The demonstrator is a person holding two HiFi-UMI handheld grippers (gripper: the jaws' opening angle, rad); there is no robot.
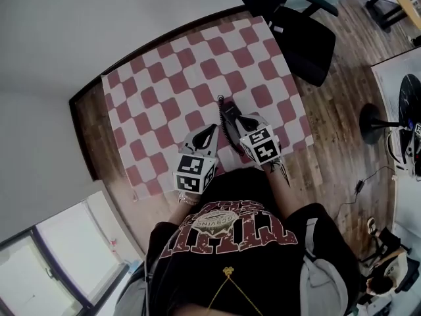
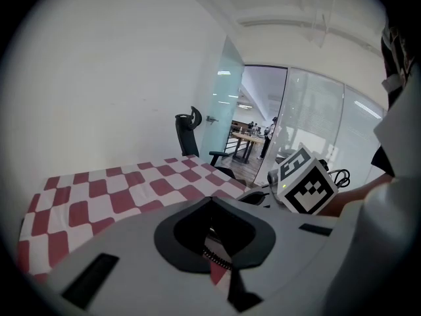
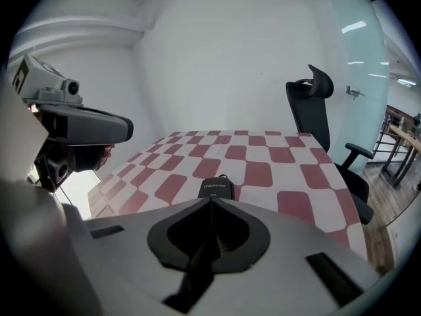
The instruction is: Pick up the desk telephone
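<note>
Head view: black desk telephone lies on red-and-white checked tablecloth, near edge, right of centre, between both grippers. Left gripper: jaws pressed together, empty; black coiled cord shows beneath. Right gripper: jaws pressed together, empty, telephone just beyond tips. Pickup not begun. Spread jaws first, straddle telephone body clear of cord, squeeze firmly, lift level.

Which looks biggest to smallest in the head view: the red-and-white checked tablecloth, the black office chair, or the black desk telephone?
Largest: the red-and-white checked tablecloth.
Next: the black office chair.
Smallest: the black desk telephone, only partly visible.
</note>
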